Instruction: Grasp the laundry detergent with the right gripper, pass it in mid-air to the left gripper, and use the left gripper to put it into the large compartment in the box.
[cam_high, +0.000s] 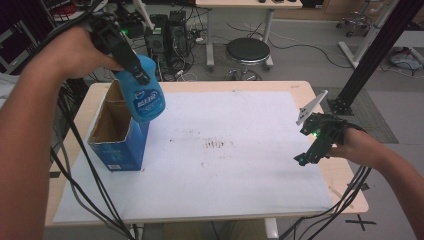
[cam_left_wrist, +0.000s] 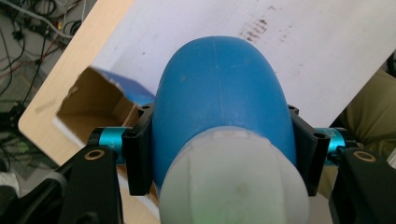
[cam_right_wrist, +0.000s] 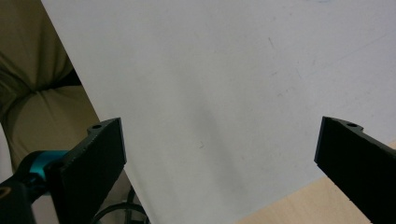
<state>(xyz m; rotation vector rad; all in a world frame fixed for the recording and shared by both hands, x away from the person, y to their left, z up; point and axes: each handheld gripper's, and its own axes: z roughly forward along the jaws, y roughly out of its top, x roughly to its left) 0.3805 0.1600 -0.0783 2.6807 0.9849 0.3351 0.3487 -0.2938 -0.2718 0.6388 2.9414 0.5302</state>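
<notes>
A: How many things are in play on your bench (cam_high: 280, 87)?

B: One blue bottle (cam_high: 144, 100), one open blue carton (cam_high: 120, 150) and one white sheet (cam_high: 240, 165) that covers most of the bench top. The sheet bears one patch of brown marks (cam_high: 215, 144) near its middle.

A: Where is the bottle?

B: In the air above the carton's open top, at the far left of the bench. Your left gripper (cam_high: 131, 62) is clenched on it. In the left gripper view both black jaws press the blue body (cam_left_wrist: 219, 93) from either side, just ahead of its one white cap (cam_left_wrist: 233, 182), and the carton (cam_left_wrist: 100, 100) lies below.

A: And your right gripper?

B: Your right gripper (cam_high: 312, 150) is released and holds nothing. It hangs over the sheet's right edge, well apart from the bottle. In the right gripper view its two jaws stand wide, with bare sheet (cam_right_wrist: 224, 84) between them.

A: How many hands are at work?

B: Two, with one gripper in each.
</notes>
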